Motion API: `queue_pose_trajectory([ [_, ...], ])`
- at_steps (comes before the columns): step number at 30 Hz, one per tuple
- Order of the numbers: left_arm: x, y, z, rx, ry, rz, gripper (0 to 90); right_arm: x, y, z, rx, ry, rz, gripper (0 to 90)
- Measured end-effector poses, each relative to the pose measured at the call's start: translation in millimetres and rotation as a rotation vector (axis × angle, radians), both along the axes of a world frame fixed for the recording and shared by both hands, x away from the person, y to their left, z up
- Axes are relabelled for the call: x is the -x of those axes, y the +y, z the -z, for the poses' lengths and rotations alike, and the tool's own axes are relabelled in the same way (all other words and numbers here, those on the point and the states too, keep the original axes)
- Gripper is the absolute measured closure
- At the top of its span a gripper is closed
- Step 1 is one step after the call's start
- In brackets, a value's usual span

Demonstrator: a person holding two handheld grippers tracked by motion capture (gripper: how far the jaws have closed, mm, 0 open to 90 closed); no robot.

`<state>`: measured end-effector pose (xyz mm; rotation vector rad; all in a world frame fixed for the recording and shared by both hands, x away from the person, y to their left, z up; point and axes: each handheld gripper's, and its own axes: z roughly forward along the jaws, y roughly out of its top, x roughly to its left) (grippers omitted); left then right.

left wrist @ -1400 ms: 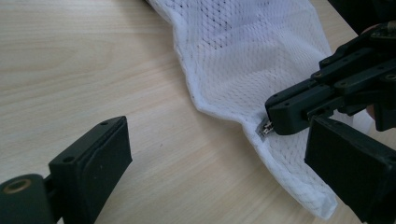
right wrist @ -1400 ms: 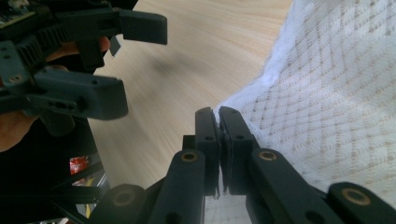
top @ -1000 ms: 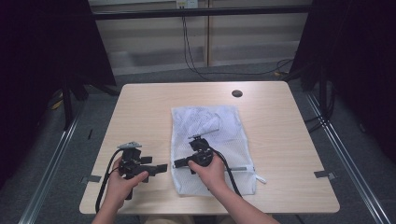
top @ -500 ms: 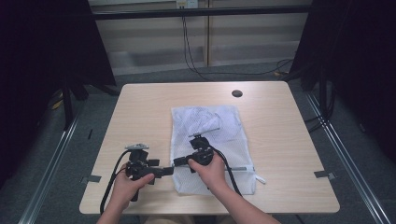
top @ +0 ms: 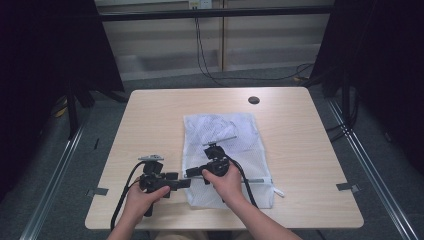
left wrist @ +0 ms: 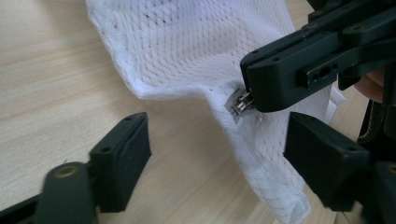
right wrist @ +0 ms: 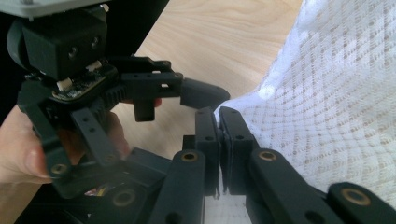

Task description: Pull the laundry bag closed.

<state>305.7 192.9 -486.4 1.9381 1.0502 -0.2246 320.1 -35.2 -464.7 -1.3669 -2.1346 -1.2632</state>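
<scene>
A white mesh laundry bag point(top: 225, 142) lies flat in the middle of the table point(top: 150, 115). My right gripper point(top: 189, 174) points left at the bag's near left corner and is shut on the metal zipper pull point(left wrist: 239, 102), which sticks out at its jaw tips. The bag's corner point(left wrist: 219, 93) is lifted a little there. My left gripper point(top: 190, 183) points right and is open, and its two jaws stand on either side of the hanging mesh corner point(left wrist: 261, 154), just under the right gripper point(left wrist: 250, 95). In the right gripper view, its shut jaws point(right wrist: 218, 122) meet the mesh edge point(right wrist: 327, 93), with the left gripper point(right wrist: 205, 93) close beyond.
The zipper runs along the bag's near edge point(top: 252, 180). A dark round cable hole point(top: 253, 100) sits near the table's far edge. Bare wood lies left and right of the bag. Dark curtains and floor rails surround the table.
My left gripper has slid to the right until its jaws reach the bag's corner and the right gripper. The right gripper and the bag have stayed in place.
</scene>
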Motion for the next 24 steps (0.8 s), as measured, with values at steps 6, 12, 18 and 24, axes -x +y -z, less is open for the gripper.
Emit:
queue_pose_trajectory([
  [6, 1.4, -6.2, 2.3, -0.005, -0.006, 0.021, 34.5, 0.1, -1.3, -4.8, 0.001, -0.012, 0.000, 86.9],
  [12, 0.3, -7.3, 4.0, 0.030, 0.041, 0.039, 48.6, -0.2, -1.1, -8.1, 0.001, -0.021, -0.005, 86.9],
  [18, -0.9, -7.2, 4.8, 0.055, 0.039, 0.055, 55.5, -0.1, -0.5, -8.9, 0.000, -0.021, -0.005, 86.9],
  [24, -2.2, -7.6, 6.1, 0.069, 0.044, 0.060, 60.4, 0.1, 0.0, -8.6, 0.001, -0.020, -0.007, 86.9],
])
